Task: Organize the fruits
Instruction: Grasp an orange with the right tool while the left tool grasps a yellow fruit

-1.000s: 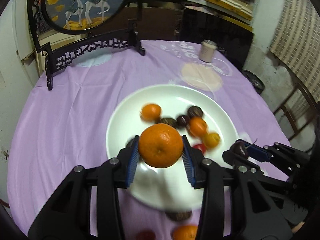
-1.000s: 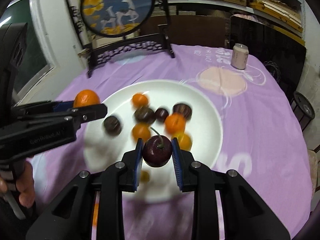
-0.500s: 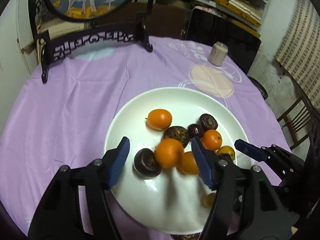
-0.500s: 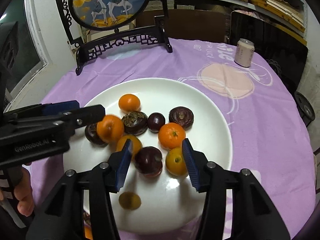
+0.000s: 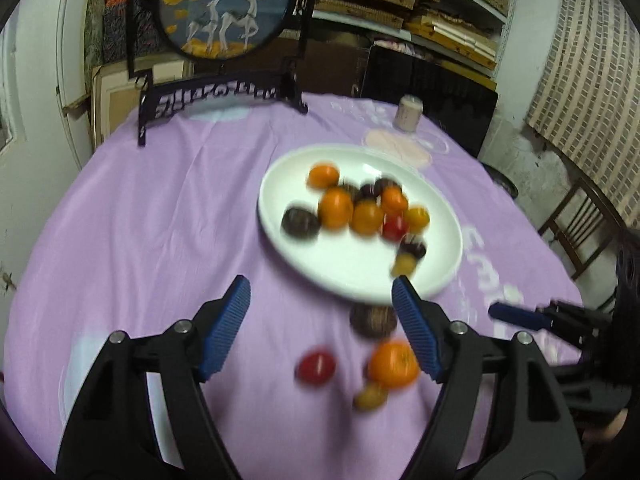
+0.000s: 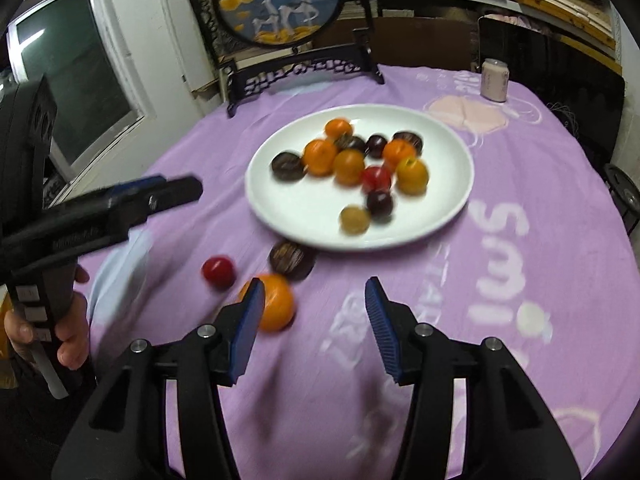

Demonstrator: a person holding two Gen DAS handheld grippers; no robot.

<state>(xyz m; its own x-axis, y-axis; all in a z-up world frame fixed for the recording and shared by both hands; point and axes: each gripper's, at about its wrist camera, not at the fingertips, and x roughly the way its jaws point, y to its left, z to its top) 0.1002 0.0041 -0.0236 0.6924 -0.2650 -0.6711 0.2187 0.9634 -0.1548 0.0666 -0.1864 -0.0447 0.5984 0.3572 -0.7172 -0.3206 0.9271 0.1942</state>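
A white plate [image 5: 304, 236] [image 6: 448, 148] on the purple cloth holds several oranges, dark plums and small red and yellow fruits. On the cloth in front of the plate lie an orange [image 5: 394, 364] [image 6: 276, 306], a red fruit [image 5: 316, 367] [image 6: 218, 271], a dark fruit [image 5: 374, 320] [image 6: 291, 258] and a small yellow fruit [image 5: 370, 398]. My left gripper [image 5: 322, 310] is open and empty above the cloth, near side of the plate. My right gripper [image 6: 316, 312] is open and empty, with the loose orange just left of its left finger.
A black stand with a round deer picture [image 5: 228, 4] [image 6: 280, 0] stands at the table's back. A pale can [image 5: 408, 113] [image 6: 495, 80] stands back right. A wooden chair [image 5: 580, 224] is off the right edge. Shelves line the back wall.
Both grippers opened and dropped their fruit, the orange and the dark cherry, onto the plate. Both then drew back toward the table's near side, where loose fruits come into view.
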